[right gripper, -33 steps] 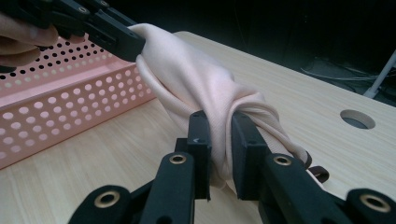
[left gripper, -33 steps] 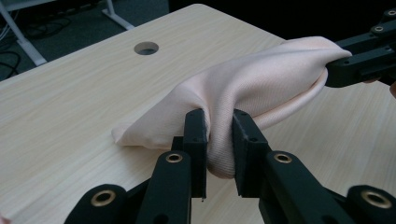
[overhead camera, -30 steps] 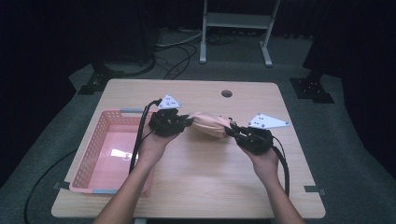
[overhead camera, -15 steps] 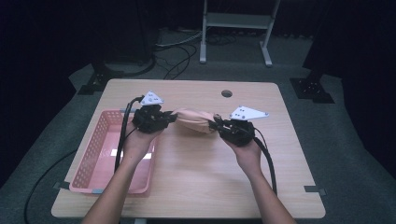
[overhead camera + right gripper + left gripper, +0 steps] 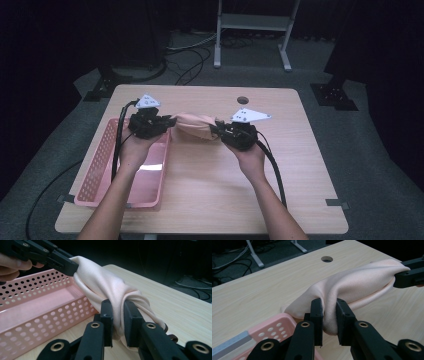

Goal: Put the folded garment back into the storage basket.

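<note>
Left gripper [image 5: 167,122] clamped on one end of the cloth [image 5: 194,126], right gripper [image 5: 216,131] clamped on the other end. Cloth hangs bunched between them above the table [image 5: 280,165], just right of the basket [image 5: 102,170]. Count: two grippers, one cloth, one pink basket.

1. The table [image 5: 210,200] was light wood with a round hole [image 5: 243,100] near its far edge.
2. The floor [image 5: 370,165] was grey carpet, with black cables [image 5: 190,60] trailing across it.
3. A metal stand [image 5: 252,25] stood behind; the surroundings were dark.
</note>
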`<state>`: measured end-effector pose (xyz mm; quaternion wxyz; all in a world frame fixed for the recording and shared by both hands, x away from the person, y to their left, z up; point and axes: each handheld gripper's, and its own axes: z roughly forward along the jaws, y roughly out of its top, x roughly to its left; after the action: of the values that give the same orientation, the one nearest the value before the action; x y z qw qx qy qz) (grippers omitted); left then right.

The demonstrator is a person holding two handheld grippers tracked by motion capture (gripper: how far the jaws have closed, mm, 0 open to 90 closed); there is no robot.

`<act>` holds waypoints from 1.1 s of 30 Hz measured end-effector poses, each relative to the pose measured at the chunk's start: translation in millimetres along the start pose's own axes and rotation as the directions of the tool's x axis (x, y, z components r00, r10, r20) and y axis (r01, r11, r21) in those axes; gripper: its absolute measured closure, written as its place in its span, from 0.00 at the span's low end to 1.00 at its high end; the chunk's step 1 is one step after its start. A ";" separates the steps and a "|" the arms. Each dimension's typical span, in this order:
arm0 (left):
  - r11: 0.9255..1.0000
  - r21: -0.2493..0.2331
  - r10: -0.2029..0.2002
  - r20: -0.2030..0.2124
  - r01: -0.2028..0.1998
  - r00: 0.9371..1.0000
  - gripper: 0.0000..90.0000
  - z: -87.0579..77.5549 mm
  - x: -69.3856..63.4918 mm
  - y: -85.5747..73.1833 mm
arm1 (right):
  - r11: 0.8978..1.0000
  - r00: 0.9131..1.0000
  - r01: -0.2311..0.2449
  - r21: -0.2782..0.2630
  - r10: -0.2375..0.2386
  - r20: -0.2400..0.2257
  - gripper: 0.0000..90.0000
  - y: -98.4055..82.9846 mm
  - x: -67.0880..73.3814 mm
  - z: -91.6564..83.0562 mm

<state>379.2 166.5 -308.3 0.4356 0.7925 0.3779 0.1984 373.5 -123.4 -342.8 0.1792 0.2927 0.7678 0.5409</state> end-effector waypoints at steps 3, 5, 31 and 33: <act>1.000 0.002 -0.001 -0.016 0.001 1.000 0.87 -3.7 4.7 -2.3 | 1.000 1.000 -0.001 -0.002 0.001 -0.014 0.89 4.5 2.7 8.9; 1.000 -0.001 -0.009 -0.021 0.009 1.000 0.87 -6.4 8.9 -4.1 | 1.000 1.000 0.001 -0.002 -0.001 -0.017 0.89 5.5 3.9 11.1; 0.996 -0.030 -0.089 -0.106 0.087 0.990 0.87 -45.6 59.5 -30.1 | 1.000 0.994 0.016 0.007 -0.015 -0.111 0.89 30.8 34.2 71.4; 0.995 -0.039 -0.100 -0.111 0.096 0.989 0.87 -50.2 63.9 -34.3 | 1.000 0.993 0.017 0.003 -0.017 -0.119 0.89 33.8 37.6 76.5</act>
<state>372.9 254.5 -310.9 0.4358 0.7531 0.4372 0.2275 398.6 -35.4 -336.4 0.1373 0.2538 0.7807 0.5543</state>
